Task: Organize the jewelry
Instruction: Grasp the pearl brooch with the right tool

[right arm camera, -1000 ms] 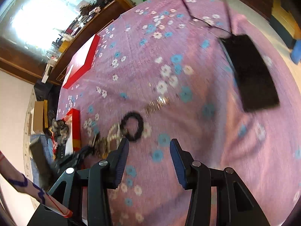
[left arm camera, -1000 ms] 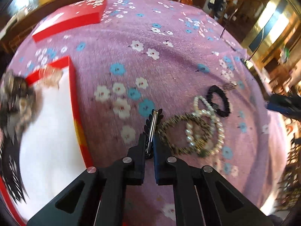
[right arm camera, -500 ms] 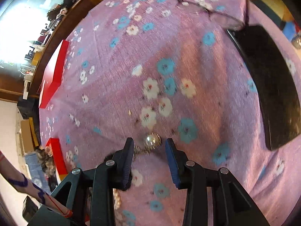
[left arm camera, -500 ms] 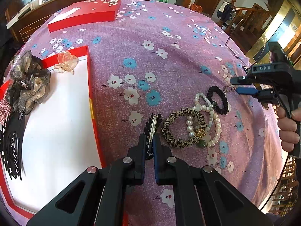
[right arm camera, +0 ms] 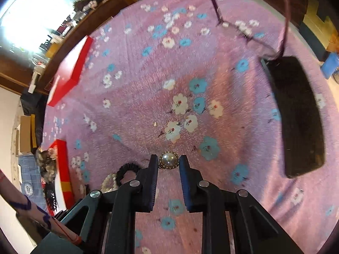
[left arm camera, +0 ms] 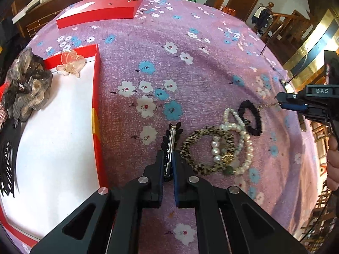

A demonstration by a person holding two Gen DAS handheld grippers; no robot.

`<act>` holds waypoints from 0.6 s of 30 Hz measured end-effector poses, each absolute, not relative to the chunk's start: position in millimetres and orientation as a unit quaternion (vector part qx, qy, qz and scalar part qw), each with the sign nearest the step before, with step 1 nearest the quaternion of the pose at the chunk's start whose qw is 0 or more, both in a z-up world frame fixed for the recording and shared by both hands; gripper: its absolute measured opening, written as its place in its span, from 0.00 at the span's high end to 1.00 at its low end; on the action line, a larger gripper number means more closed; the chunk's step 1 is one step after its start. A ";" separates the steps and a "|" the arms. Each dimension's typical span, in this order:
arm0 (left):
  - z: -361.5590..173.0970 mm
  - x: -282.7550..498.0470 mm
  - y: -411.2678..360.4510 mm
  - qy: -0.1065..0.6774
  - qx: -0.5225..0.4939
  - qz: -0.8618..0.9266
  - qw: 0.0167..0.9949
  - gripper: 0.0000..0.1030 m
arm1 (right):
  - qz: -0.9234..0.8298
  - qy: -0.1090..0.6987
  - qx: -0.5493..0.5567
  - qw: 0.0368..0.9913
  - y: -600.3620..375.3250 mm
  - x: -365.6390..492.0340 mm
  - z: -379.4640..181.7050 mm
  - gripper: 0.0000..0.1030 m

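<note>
My right jaws (right arm camera: 168,163) have just been closing round the pearl brooch (right arm camera: 168,160), now pinched for boxing, while my left jaws (left arm camera: 168,165) stay clamped on the hair clip (left arm camera: 170,141).

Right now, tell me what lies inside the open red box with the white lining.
In the open red box: a clear pink claw clip, a gauzy black-and-beige scrunchie and a black cut-out hairpiece. What lies beneath them, or beyond the frame edge, is hidden.
</note>
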State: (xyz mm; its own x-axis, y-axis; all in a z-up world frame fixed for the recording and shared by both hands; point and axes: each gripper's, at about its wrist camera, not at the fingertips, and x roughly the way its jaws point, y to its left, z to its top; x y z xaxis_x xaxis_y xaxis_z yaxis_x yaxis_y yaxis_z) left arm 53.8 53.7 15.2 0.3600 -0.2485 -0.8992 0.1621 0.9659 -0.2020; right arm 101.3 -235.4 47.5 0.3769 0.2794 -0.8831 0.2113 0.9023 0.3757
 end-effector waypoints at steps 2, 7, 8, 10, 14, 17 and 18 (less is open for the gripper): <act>20.3 50.4 53.6 0.549 -0.042 -0.129 0.825 0.94 | 0.029 0.547 0.216 0.808 -236.1 92.1 60.5 0.80; 35.4 42.9 54.0 0.539 -0.049 -0.138 0.829 0.94 | 0.047 0.524 0.208 0.824 -231.4 71.4 86.2 0.79; 38.3 41.6 54.7 0.537 -0.050 -0.139 0.831 0.94 | 0.050 0.522 0.208 0.826 -228.3 69.9 88.4 0.79; 42.8 39.5 56.5 0.534 -0.051 -0.140 0.832 0.94 | 0.060 0.518 0.210 0.827 -223.9 63.9 95.4 0.79; 51.8 35.3 60.9 0.527 -0.056 -0.141 0.836 0.94 | 0.074 0.517 0.212 0.826 -213.3 56.2 102.0 0.79; 58.5 30.8 65.6 0.521 -0.057 -0.141 0.840 0.94 | 0.084 0.519 0.207 0.825 -202.4 50.2 104.2 0.79; 61.0 28.7 68.5 0.518 -0.059 -0.141 0.841 0.94 | 0.087 0.520 0.205 0.825 -198.0 49.5 103.8 0.79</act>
State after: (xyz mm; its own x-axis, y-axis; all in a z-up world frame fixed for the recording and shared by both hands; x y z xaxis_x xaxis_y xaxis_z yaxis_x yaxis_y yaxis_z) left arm 28.7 68.5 61.0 0.4231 -0.2973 -0.8559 0.1757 0.9536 -0.2444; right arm 49.5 -198.0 103.8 0.4443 0.3567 -0.8218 0.0701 0.9007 0.4288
